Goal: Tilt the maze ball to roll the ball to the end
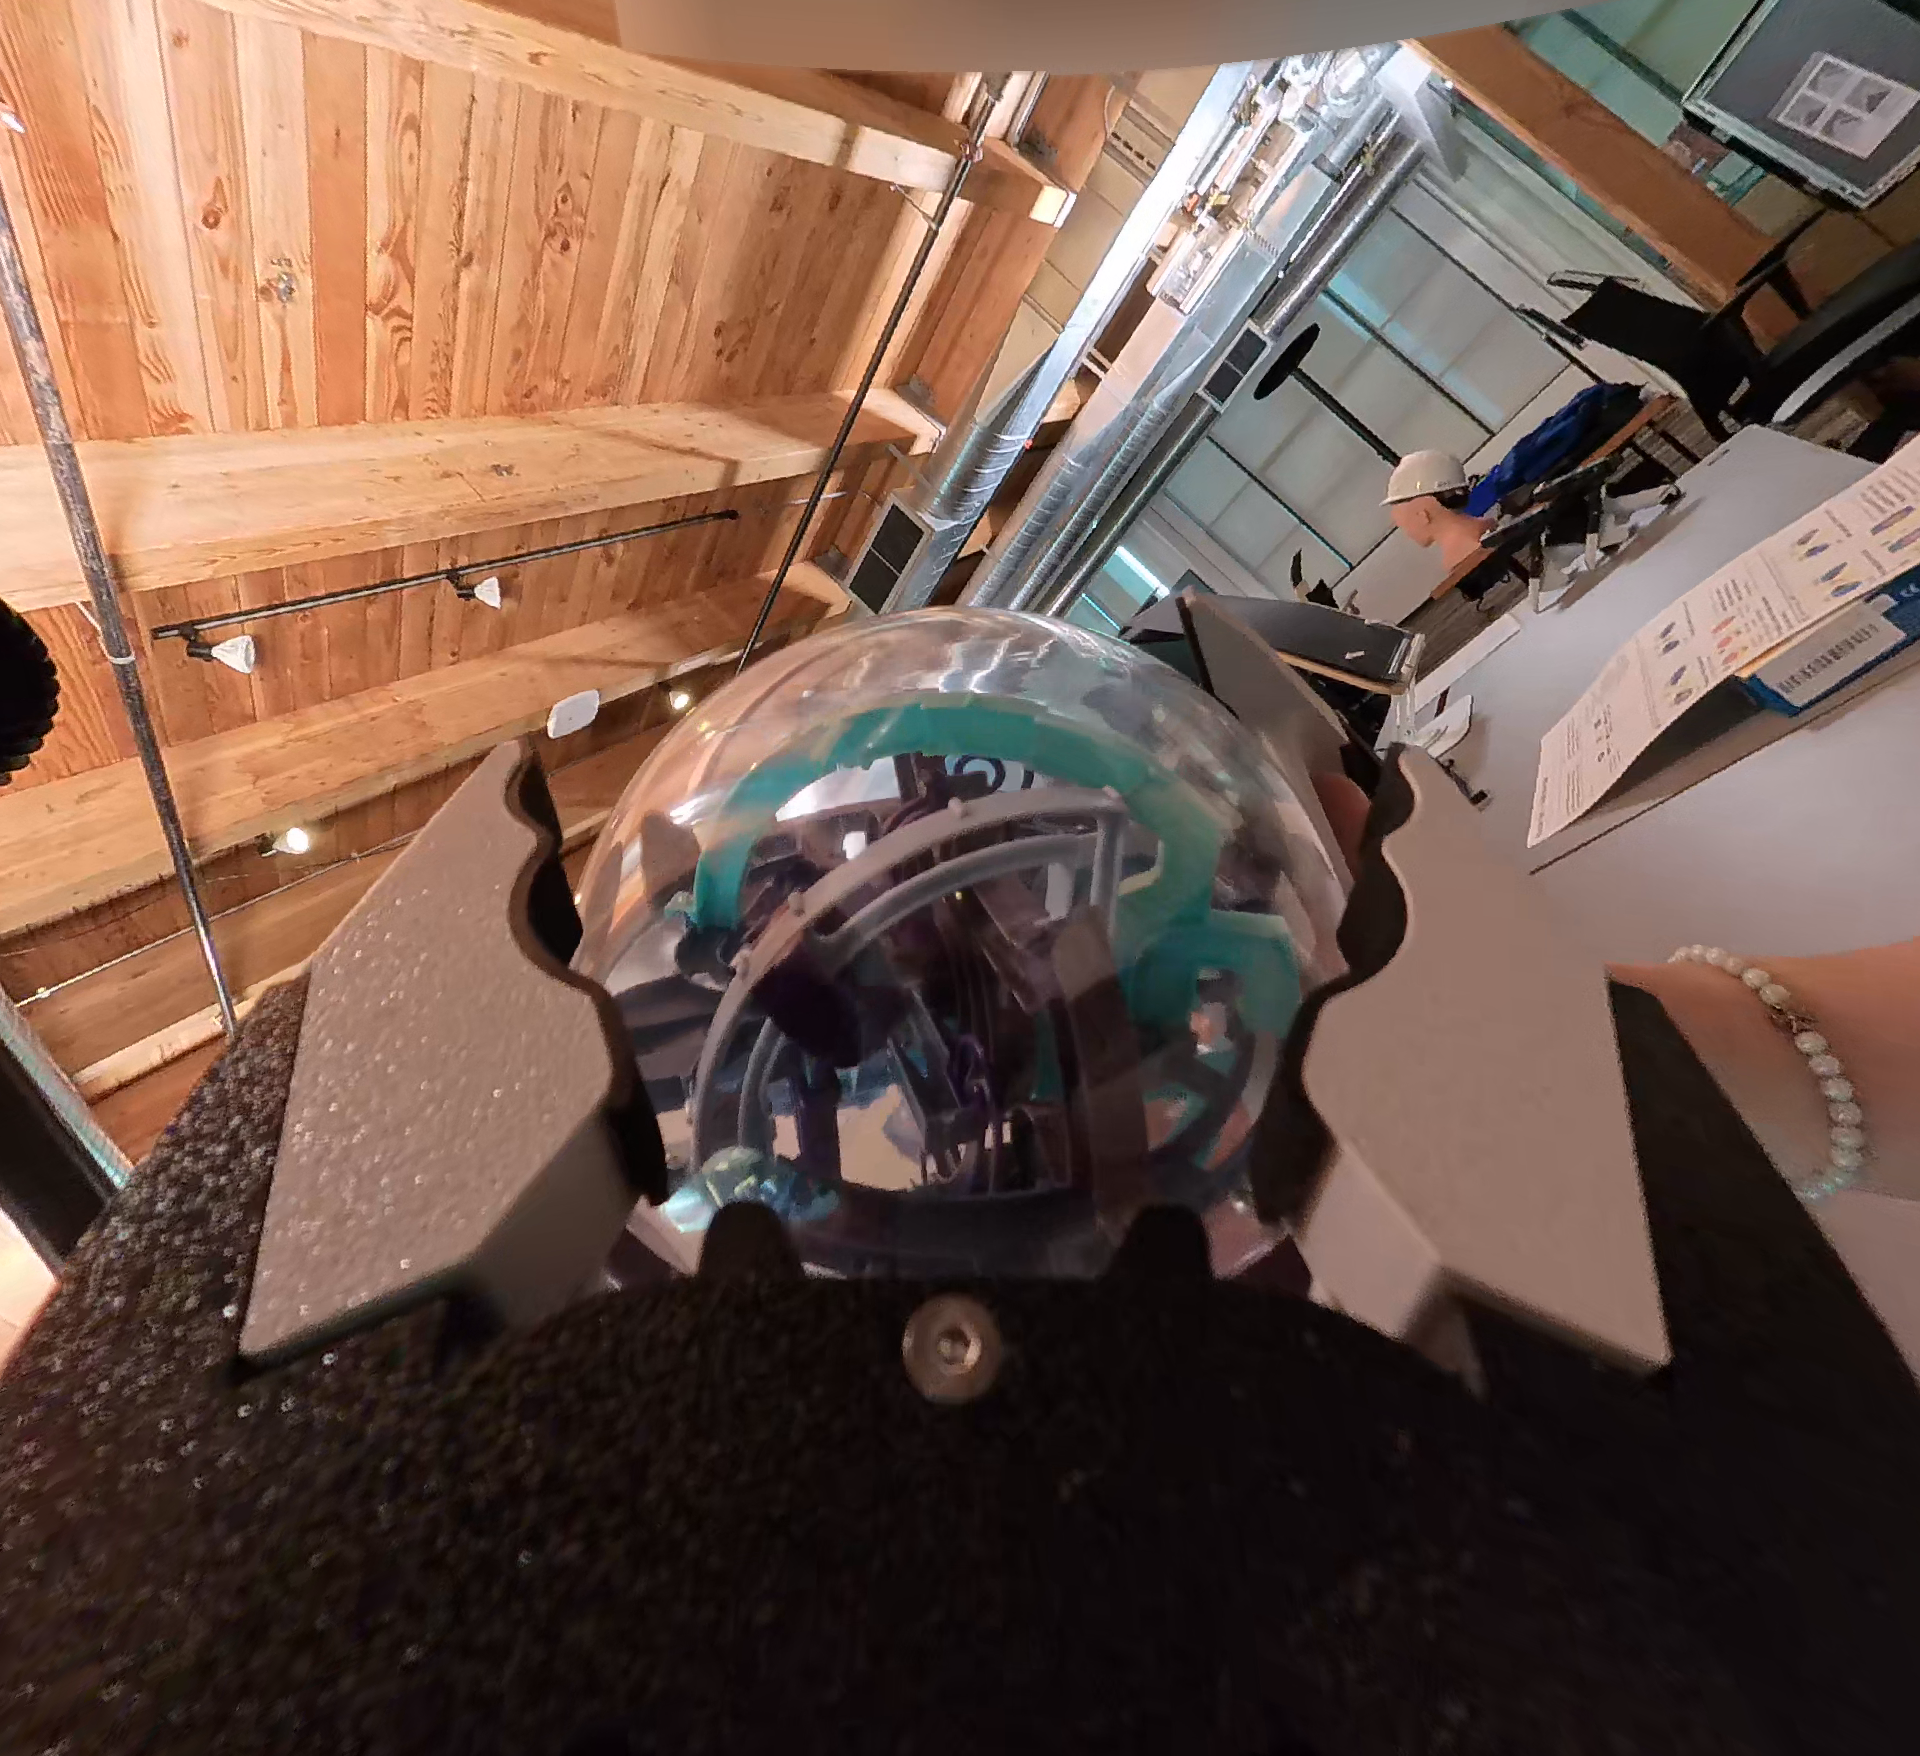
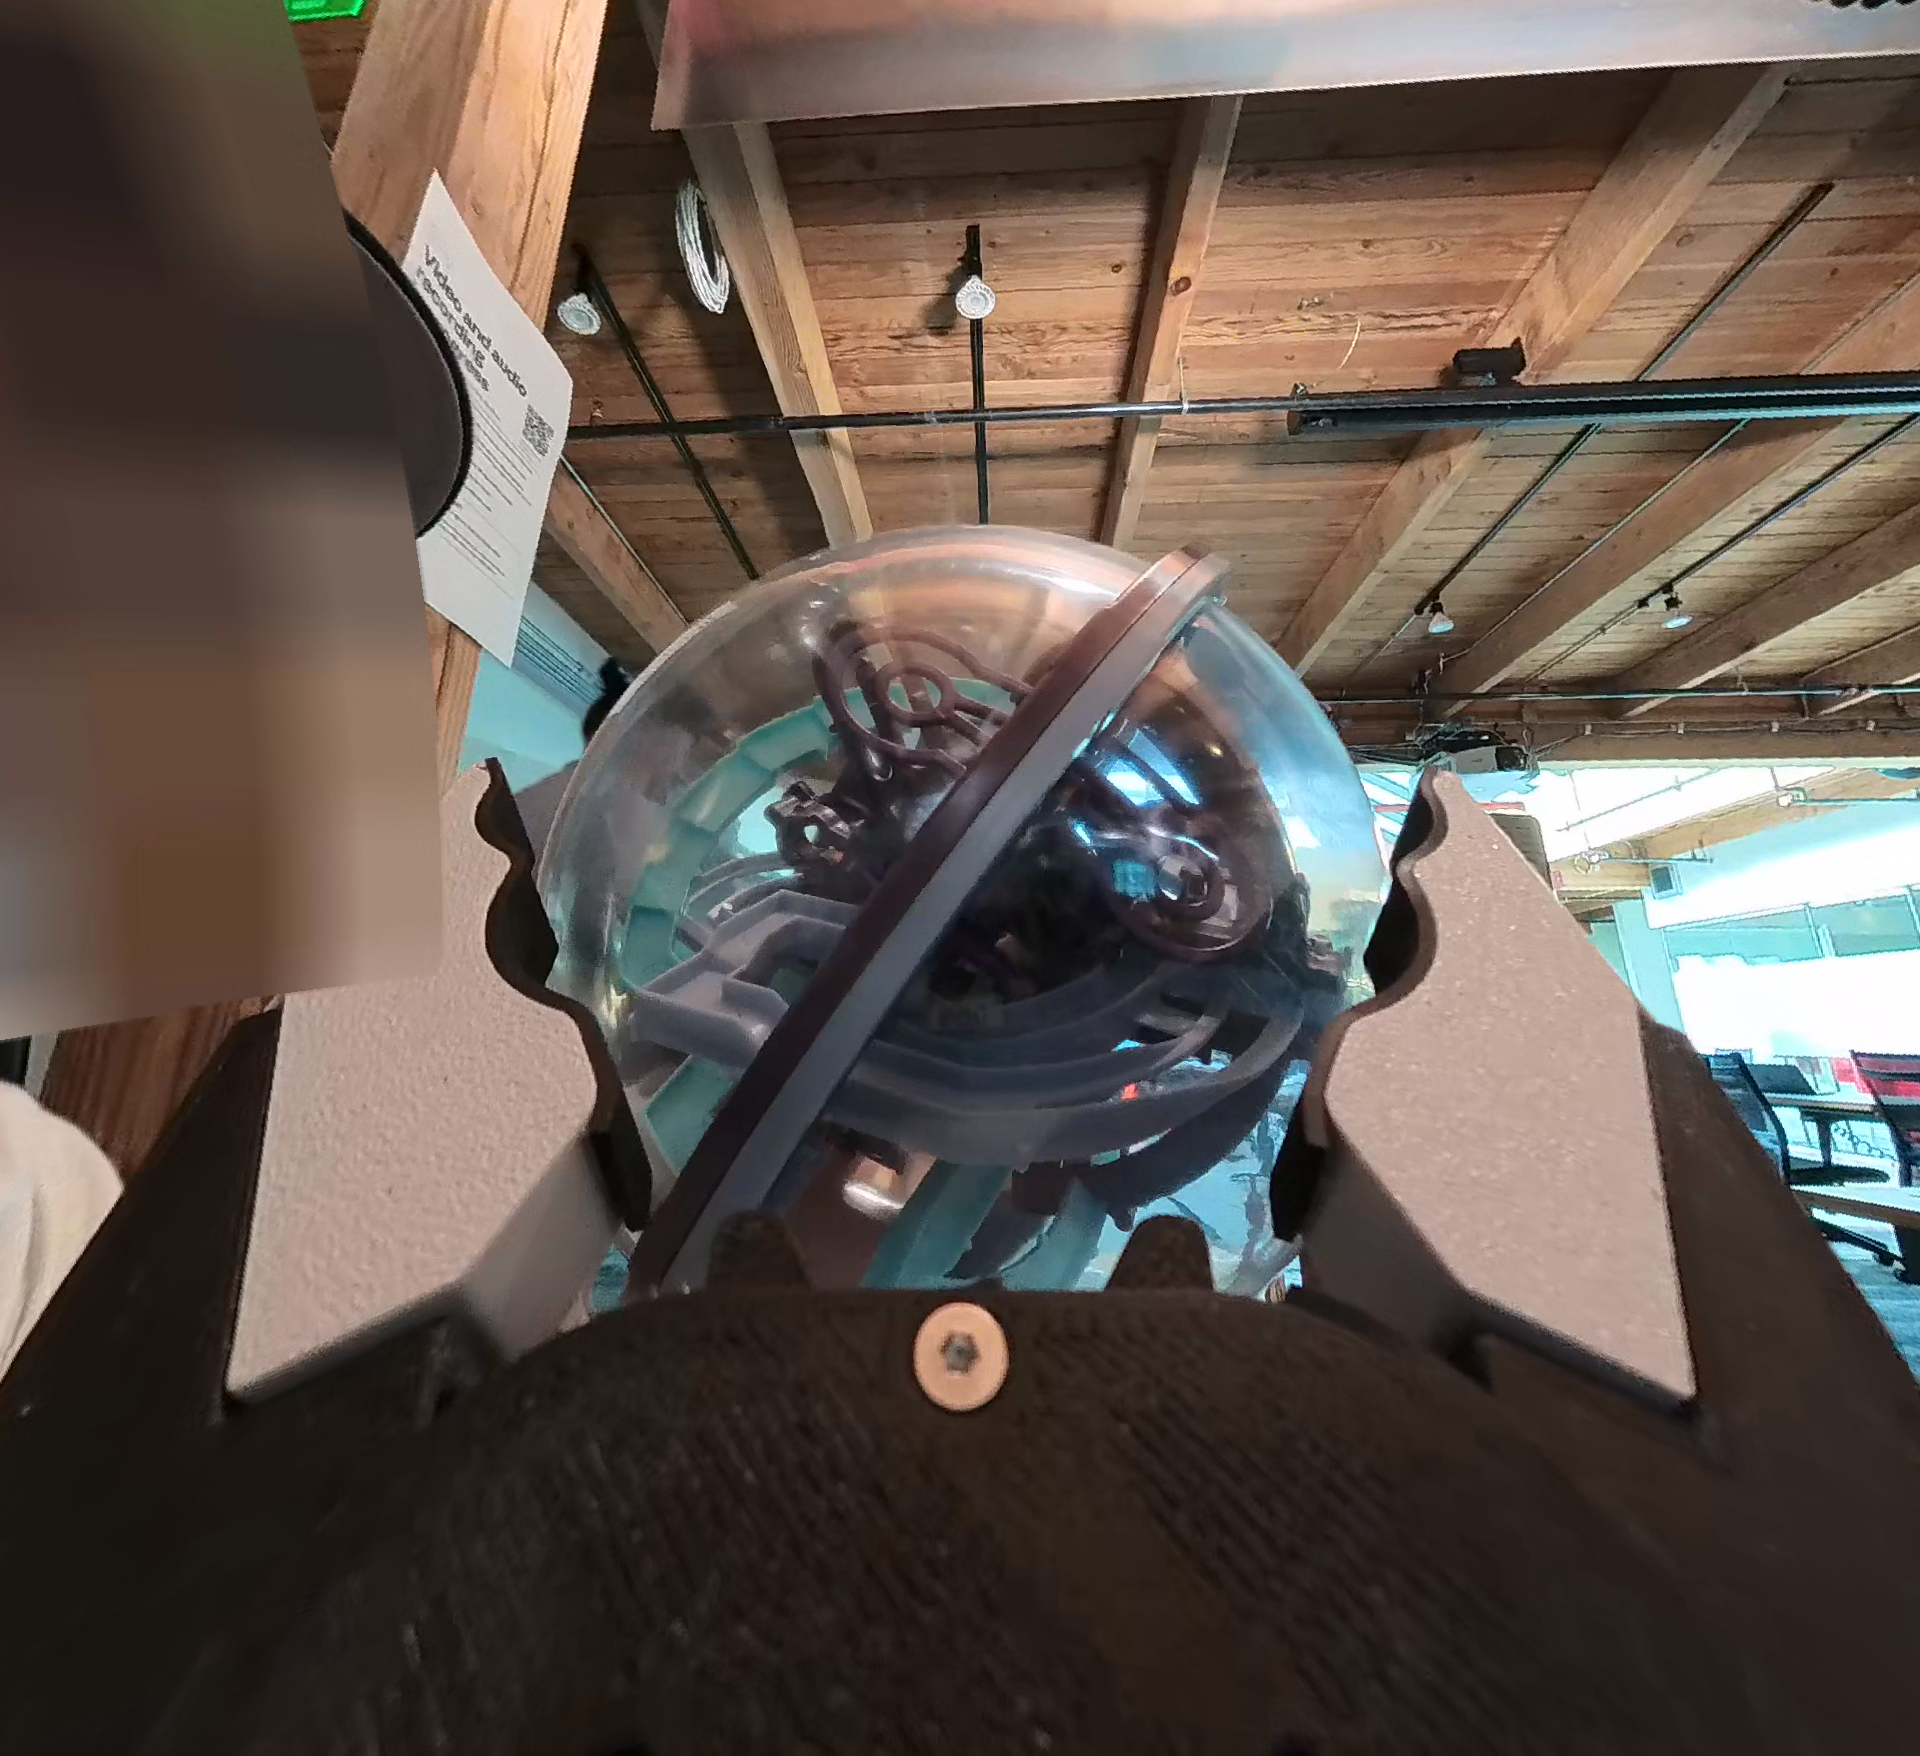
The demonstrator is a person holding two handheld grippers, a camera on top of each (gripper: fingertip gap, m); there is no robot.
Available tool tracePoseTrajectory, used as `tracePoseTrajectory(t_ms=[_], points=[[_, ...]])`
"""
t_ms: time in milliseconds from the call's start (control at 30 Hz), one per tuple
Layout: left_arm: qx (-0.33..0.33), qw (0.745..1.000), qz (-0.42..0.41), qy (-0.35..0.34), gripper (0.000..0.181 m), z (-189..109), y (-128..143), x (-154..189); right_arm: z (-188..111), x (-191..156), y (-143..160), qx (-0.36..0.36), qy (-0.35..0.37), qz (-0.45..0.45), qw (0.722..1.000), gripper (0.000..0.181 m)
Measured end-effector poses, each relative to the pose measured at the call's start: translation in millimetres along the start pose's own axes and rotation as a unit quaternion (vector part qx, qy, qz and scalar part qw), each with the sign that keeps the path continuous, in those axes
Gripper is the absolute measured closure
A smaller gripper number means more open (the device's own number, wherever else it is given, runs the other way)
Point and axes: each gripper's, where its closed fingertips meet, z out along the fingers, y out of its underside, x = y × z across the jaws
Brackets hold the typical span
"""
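Left wrist view. Item: clear plastic sphere enclosing teal, grey and purple maze tracks, the maze ball [image 1: 935, 958], held aloft against a wooden plank ceiling [image 1: 364, 252]. It is seated between the two grey scalloped fingers [image 1: 436, 1062] of the left gripper [image 1: 956, 927], which are closed against its flanks; the shell is cradled deep toward the black gripper body. A second grey finger pair, belonging to the other gripper, is seen behind the sphere at upper right. A wrist with a pearl bracelet [image 1: 1808, 1072] is seen at right, above a grey table [image 1: 1662, 771] carrying a printed sheet [image 1: 1714, 657]. The small rolling ball cannot be picked out with certainty among the reflections.

Right wrist view. The same sphere [image 2: 956, 906] is shown clamped by the right gripper [image 2: 961, 917], its pale fingers [image 2: 416, 1135] pressed on either side. A dark equatorial seam ring [image 2: 935, 896] is seen running diagonally, tilted from lower left to upper right. Timber joists [image 2: 1195, 252] are seen overhead.

Handling, as judged: the shell is taken to be rigid, light, smooth and slippery, and liable to crack or scuff under hard pressure. Hold is best kept on opposite flanks at the widest girth, within the finger scallops, with moderate force. Tilting is best done slowly, both grippers turned together, so that the inner ball is not thrown off its track.
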Motion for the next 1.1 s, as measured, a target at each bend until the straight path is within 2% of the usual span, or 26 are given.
tracePoseTrajectory(t_ms=[200, 500, 1100], points=[[-0.005, 0.999, 0.042, 0.012, 0.033, 6, -4, 13, -4, -11, -7, 0.003, -0.039, -0.021, 0.999, 0.024], [-0.014, 1.000, 0.021, 0.002, 0.031, 6, 6, 6, -4, -2, -3, 0.001, -0.016, -0.014, 1.000, 0.024], [-0.028, 0.998, 0.048, 0.023, 0.027, 1, 14, 11, -4, -9, 5, -0.005, -0.031, -0.065, 0.997, 0.025]])
